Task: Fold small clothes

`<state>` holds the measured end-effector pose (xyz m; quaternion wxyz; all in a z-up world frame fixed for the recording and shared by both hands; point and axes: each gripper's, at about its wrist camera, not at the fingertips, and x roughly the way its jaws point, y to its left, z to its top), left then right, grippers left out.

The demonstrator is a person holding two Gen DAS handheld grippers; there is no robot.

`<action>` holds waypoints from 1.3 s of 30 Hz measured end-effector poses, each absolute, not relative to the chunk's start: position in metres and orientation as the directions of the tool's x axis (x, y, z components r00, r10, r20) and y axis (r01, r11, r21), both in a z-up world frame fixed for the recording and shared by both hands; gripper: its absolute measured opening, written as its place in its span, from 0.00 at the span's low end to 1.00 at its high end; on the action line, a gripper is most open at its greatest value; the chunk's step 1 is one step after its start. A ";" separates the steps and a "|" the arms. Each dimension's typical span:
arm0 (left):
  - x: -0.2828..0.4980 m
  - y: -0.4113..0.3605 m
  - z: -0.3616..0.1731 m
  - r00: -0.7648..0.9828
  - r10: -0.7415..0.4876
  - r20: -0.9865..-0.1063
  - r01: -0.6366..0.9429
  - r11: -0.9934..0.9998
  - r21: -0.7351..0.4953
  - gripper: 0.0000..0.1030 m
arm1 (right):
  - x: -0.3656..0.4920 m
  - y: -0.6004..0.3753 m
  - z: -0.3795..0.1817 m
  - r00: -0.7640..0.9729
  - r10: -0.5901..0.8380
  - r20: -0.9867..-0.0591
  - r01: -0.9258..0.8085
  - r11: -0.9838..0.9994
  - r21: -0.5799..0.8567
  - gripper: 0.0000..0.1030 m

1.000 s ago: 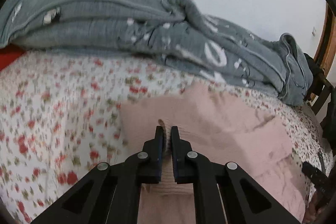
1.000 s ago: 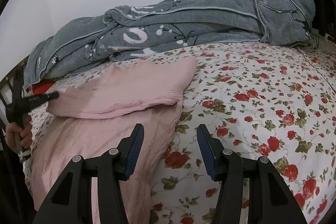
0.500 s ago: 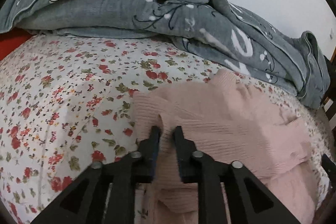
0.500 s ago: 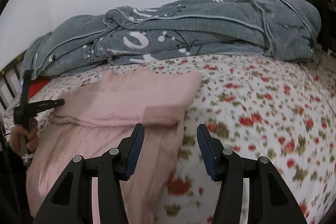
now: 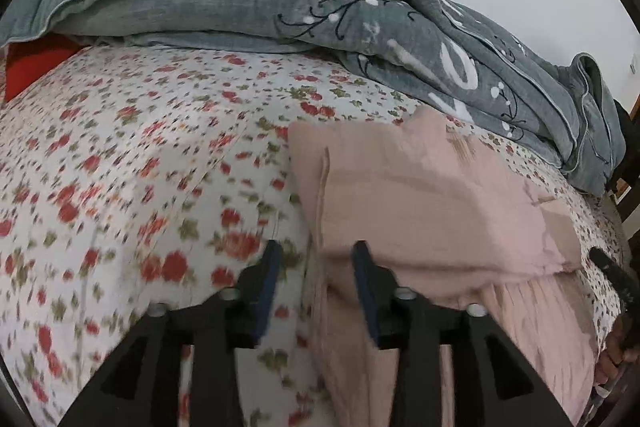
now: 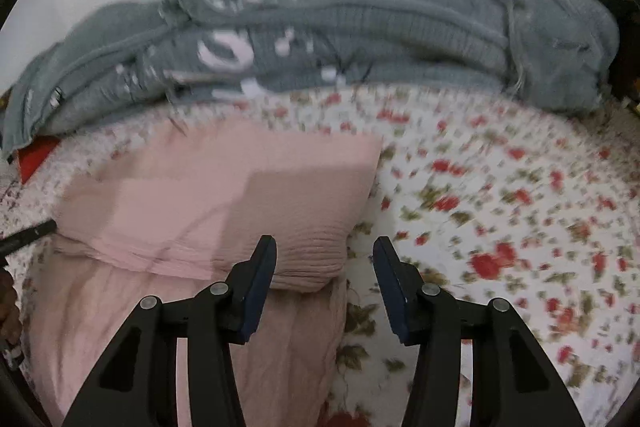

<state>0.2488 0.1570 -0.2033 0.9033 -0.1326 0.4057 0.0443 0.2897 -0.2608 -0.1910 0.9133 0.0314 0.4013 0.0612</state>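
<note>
You have one garment (image 5: 424,195), pale pink, ribbed or crinkled knit, lying on the bed. In the left wrist view it fills the centre-right of the frame; in the right wrist view (image 6: 224,195) the centre-left. Its upper part is folded over onto the lower part, giving a thick doubled edge across the middle. The lower layer runs flat toward the bottom of the frame. Fine detail is blurred.
</note>
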 end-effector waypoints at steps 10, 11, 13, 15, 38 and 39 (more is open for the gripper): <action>0.188 0.132 -0.180 0.722 -0.026 -0.691 -0.145 0.971 -0.188 0.64 | 0.216 -0.262 -0.155 0.705 0.130 -0.697 -0.120 0.991 0.064 0.51; 0.182 0.131 -0.179 0.728 -0.032 -0.685 -0.139 0.971 -0.193 0.64 | 0.211 -0.264 -0.154 0.704 0.131 -0.698 -0.114 0.991 0.071 0.51; 0.171 0.127 -0.177 0.737 -0.050 -0.674 -0.124 0.970 -0.208 0.64 | 0.200 -0.269 -0.155 0.690 0.131 -0.712 -0.102 0.991 0.084 0.51; 0.162 0.124 -0.177 0.735 -0.054 -0.676 -0.120 0.971 -0.209 0.64 | 0.187 -0.274 -0.157 0.663 0.134 -0.736 -0.087 0.991 0.102 0.51; 0.049 0.084 -0.158 0.743 -0.022 -0.669 -0.096 0.986 -0.139 0.64 | 0.056 -0.275 -0.148 0.665 0.170 -0.727 -0.129 0.985 0.113 0.52; 0.047 0.084 -0.160 0.741 -0.024 -0.671 -0.096 0.985 -0.142 0.64 | 0.052 -0.276 -0.149 0.663 0.178 -0.727 -0.129 0.984 0.122 0.53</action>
